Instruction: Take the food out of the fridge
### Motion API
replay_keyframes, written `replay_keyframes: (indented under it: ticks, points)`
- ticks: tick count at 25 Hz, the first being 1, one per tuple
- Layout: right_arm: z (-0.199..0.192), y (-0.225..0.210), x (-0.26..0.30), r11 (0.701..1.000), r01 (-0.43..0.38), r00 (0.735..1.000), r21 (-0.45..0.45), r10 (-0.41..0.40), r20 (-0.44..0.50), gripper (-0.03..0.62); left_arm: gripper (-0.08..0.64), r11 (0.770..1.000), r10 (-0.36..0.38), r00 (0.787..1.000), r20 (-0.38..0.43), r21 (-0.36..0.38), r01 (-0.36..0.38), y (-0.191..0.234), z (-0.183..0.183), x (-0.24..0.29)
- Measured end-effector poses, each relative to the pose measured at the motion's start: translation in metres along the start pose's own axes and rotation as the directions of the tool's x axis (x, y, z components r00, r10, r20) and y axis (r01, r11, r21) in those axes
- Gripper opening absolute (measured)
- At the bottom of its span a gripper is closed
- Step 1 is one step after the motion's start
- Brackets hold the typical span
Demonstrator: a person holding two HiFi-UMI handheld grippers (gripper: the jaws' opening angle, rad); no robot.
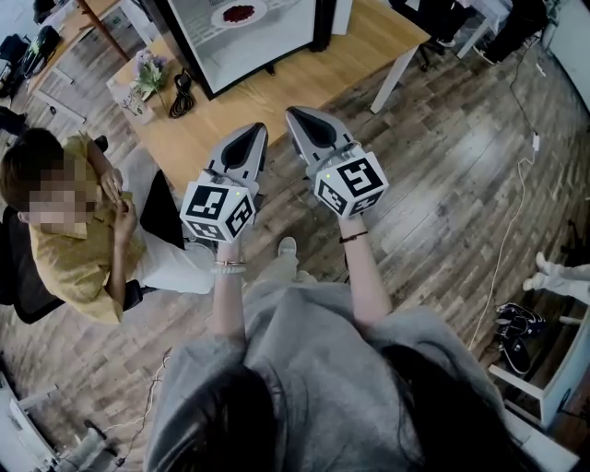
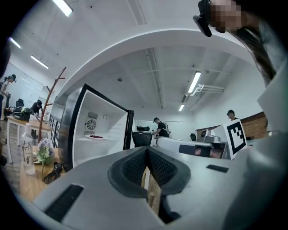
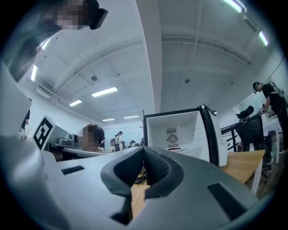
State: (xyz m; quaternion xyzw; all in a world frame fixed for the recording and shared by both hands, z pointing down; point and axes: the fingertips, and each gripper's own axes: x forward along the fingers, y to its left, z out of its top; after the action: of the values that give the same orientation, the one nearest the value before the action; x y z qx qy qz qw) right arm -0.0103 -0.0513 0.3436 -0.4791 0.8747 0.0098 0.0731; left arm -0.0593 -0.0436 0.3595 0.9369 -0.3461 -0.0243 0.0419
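A small fridge (image 1: 249,37) stands open on a wooden table (image 1: 277,88). On its shelf lies a white plate of red food (image 1: 238,14), also seen in the left gripper view as the plate (image 2: 95,137) and, small, in the right gripper view as the food (image 3: 174,148). My left gripper (image 1: 255,131) and right gripper (image 1: 295,113) are held side by side over the table's near edge, pointing at the fridge and well short of it. Both are shut with nothing between the jaws, the left gripper (image 2: 147,150) and the right gripper (image 3: 144,152) alike.
A person in a yellow shirt (image 1: 74,230) sits close on the left. A vase of flowers (image 1: 146,78) and a coiled black cable (image 1: 182,97) lie on the table's left part. A table leg (image 1: 392,78) and a floor cable (image 1: 512,230) are on the right.
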Motion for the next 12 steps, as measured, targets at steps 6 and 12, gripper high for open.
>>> replay_keyframes:
  ticks: [6,12]
  points:
    - [-0.005,-0.017,0.026,1.000,0.011,1.000,0.000,-0.011,-0.003,0.009,0.008,1.000,-0.014,1.000,0.007,-0.004,0.014,0.026,0.002,0.019]
    - [-0.009,-0.027,0.052,1.000,0.012,1.000,-0.012,-0.012,-0.013,0.009,0.008,1.000,-0.027,0.999,0.018,-0.011,0.027,0.048,0.002,0.033]
